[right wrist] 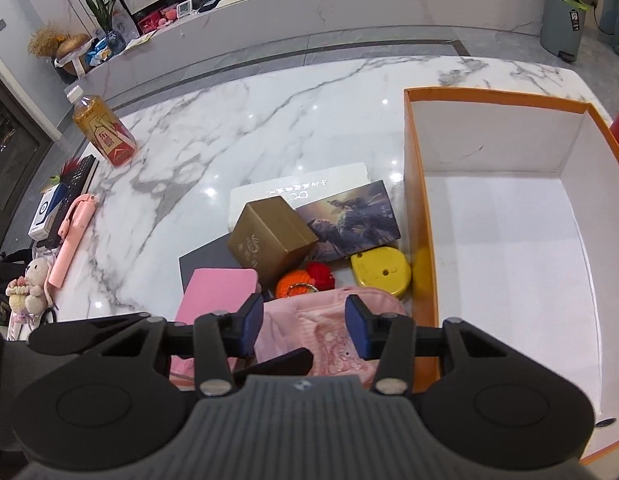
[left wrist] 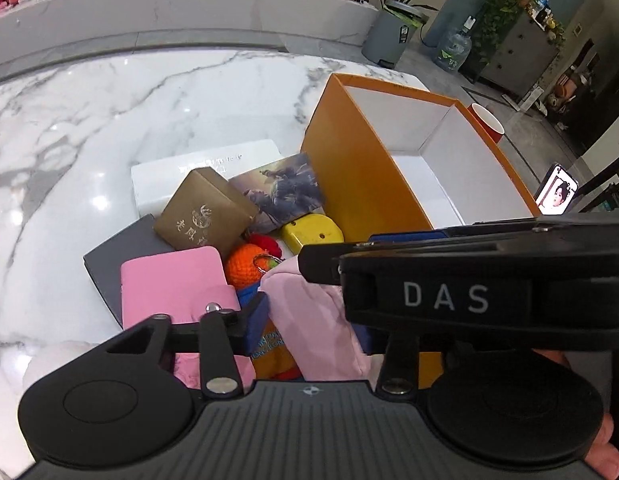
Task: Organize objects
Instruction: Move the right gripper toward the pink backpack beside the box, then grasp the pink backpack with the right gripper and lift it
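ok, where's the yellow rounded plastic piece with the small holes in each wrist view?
Left wrist: yellow rounded plastic piece sits just left of centre, against the outer wall of the orange cardboard box.
Right wrist: the same piece sits right of centre, against the box's left wall.
Shared landmark: the gold cube-shaped box, up and to its left in both.

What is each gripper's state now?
Left gripper: one finger hidden; cannot tell.
Right gripper: astride pink fabric pouch; grip cannot be told.

open box (right wrist: 505,216) right on table (right wrist: 269,112), cluttered pile (right wrist: 293,248) just left of it, bottle (right wrist: 103,132) far left
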Motion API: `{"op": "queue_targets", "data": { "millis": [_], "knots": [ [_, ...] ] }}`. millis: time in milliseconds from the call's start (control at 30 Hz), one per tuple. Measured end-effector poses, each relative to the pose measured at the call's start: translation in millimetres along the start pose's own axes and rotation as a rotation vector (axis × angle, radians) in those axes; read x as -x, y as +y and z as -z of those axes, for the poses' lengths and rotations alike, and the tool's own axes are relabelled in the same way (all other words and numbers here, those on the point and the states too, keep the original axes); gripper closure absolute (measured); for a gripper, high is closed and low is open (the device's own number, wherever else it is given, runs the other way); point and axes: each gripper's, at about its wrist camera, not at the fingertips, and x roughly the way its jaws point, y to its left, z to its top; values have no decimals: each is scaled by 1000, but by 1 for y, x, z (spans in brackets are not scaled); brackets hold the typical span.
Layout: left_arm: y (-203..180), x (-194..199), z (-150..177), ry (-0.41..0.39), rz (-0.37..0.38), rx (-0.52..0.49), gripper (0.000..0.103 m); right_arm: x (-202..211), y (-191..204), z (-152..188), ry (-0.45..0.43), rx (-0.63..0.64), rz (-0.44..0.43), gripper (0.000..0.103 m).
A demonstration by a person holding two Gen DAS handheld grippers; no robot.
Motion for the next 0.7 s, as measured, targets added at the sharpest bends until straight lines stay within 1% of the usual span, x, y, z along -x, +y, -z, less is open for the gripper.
{"op": "queue_targets", "data": {
  "millis": [33,67,100,133,167,200,267,367,433,467,533,600,700],
  "knots": [
    [-2,2,1,-13,2,-14,79,0,-1,1,3,0,0,55],
    [-4,3,2,-27,-3,-28,85,-1,-1,1,6,-2,0,55],
    [-8,6,4,-43,-19,-56,97,-1,-2,2,7,-9,1,55],
    [-15,10,8,-65,-47,-100,100,-1,-3,3,9,-18,0,55],
    [-21,12,11,-80,-73,-142,101,0,-5,5,9,-28,-4,55],
    [-26,15,16,-86,-85,-176,102,3,-6,7,4,-39,-6,55],
    [-32,19,24,-82,-78,-204,102,10,-8,12,-4,-50,-8,54],
    [-39,24,36,-75,-70,-208,102,17,-10,24,2,-69,-25,54],
    [-40,28,43,-75,-66,-193,102,19,-12,33,9,-88,-33,54],
    [-39,30,45,-75,-67,-181,101,20,-13,38,12,-97,-33,54],
    [-35,34,47,-73,-76,-157,89,21,-14,46,12,-111,-28,54],
    [-30,39,47,-82,-108,-140,88,27,-16,52,1,-117,-18,54],
    [-23,48,45,-89,-135,-126,87,34,-16,55,-17,-110,-8,54]
  ]
}}
